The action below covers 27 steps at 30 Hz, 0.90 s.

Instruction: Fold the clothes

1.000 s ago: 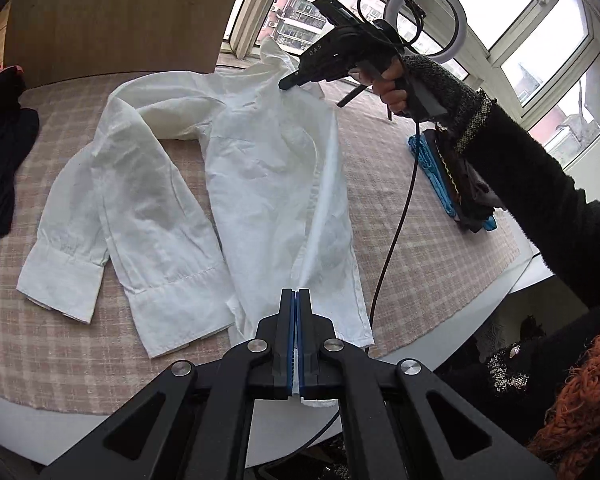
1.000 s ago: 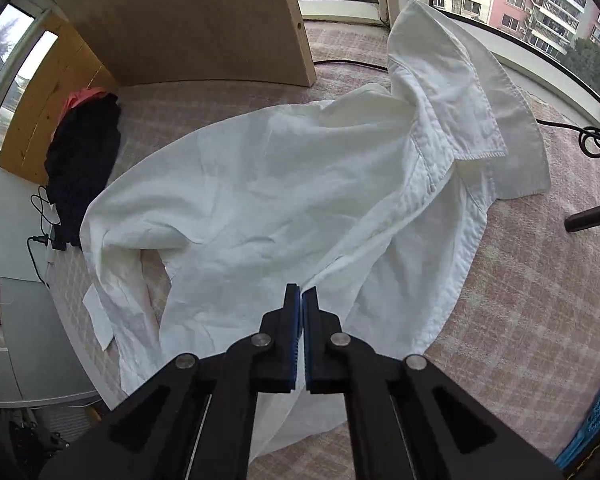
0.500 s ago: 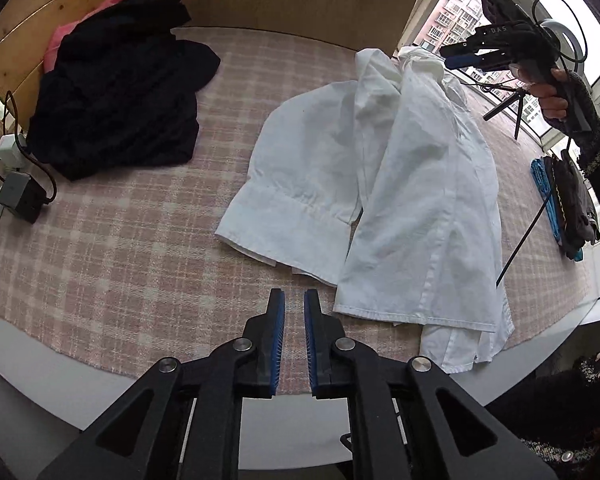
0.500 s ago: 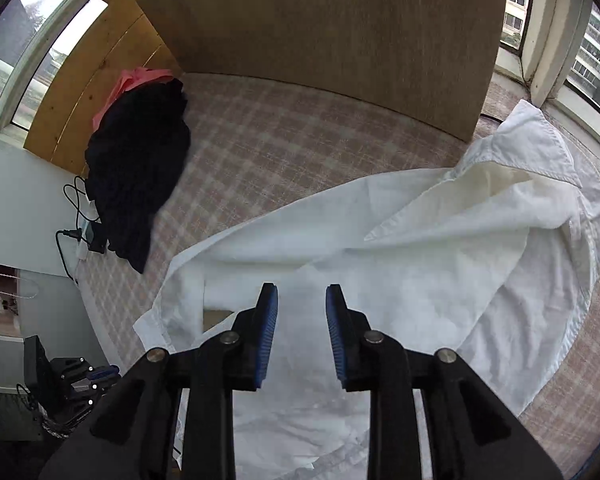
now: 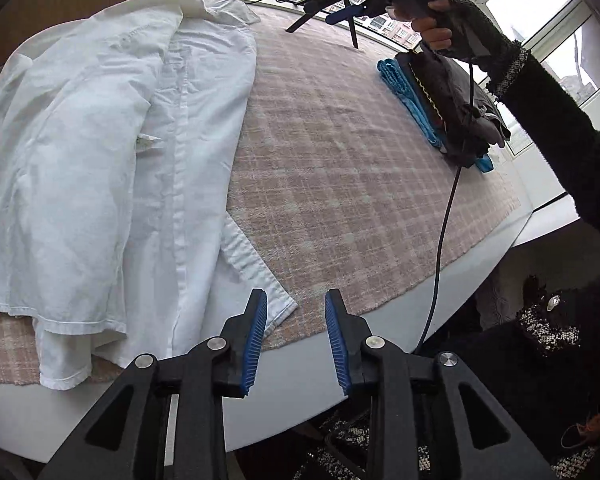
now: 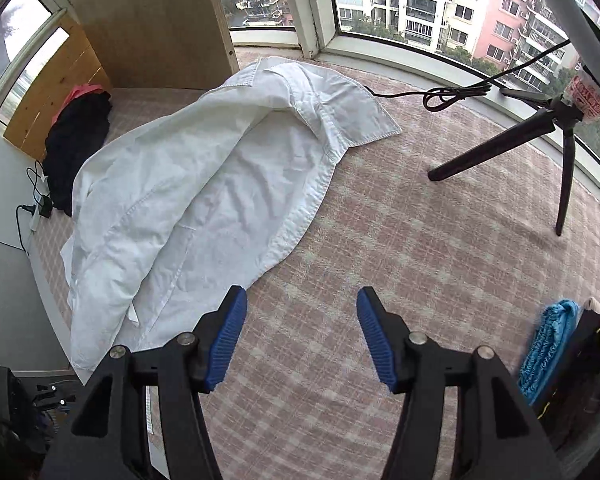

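Left tool (image 5: 296, 334): jaws spread wide, holding nothing, hovering over the near rim of the surface (image 5: 380, 200) with the shirt's bottom hem corner just beside its left pad. Right tool (image 6: 302, 334): also wide and empty, over bare plaid cloth, with the shirt's front edge just beside its left pad; from the left wrist view it hangs high above the far side. White shirt (image 5: 100, 152) lies on the left part of the surface, one half laid over the other, collar toward the window, placket running lengthwise, the lower hem spilling over the near edge. Folded stack of blue and dark garments (image 5: 436, 108) sits well apart to the right. Dark clothes pile (image 6: 76, 140) at the far corner; tripod (image 6: 540, 136) stands near the window. Risks, as judged: the overhanging hem could drag the shirt off if only a single layer is pinched; layers are uneven, so a careless grab would skew the fold; the right tool's dangling cable (image 5: 444, 216) could snag cloth.
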Motion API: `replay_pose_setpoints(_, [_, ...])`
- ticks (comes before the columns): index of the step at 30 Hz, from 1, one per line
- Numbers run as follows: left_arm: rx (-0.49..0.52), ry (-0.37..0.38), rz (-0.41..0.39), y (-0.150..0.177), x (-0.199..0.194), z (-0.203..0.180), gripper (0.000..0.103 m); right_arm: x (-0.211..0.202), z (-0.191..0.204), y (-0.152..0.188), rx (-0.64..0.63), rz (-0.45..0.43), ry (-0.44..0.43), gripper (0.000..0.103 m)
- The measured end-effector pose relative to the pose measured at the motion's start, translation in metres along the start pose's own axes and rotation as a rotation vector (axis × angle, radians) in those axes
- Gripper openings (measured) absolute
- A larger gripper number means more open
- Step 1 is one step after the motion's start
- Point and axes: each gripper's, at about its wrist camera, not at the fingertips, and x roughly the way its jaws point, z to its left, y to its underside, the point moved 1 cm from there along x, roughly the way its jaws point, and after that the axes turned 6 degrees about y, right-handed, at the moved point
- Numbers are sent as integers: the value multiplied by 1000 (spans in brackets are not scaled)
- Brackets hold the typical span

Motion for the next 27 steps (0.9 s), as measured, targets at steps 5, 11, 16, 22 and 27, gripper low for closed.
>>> replay_pose_setpoints(5, [-63, -165, 21, -3, 43, 0, 34, 53, -9, -13, 16, 23, -56, 56])
replay_pose_setpoints(11, [-91, -279, 9, -3, 41, -2, 30, 83, -14, -44, 8, -15, -73, 57])
replay_pose_setpoints(16, [-229, -161, 1, -1, 26, 19, 0, 105, -22, -60, 44, -39, -163, 57])
replay_pose_setpoints(22, [-274, -134, -89, 6, -19, 13, 0, 112, -26, -72, 46, -55, -209, 10])
replay_pose_setpoints(27, [-212, -211, -26, -4, 4, -2, 55, 109, -29, -82, 37, -18, -221, 13])
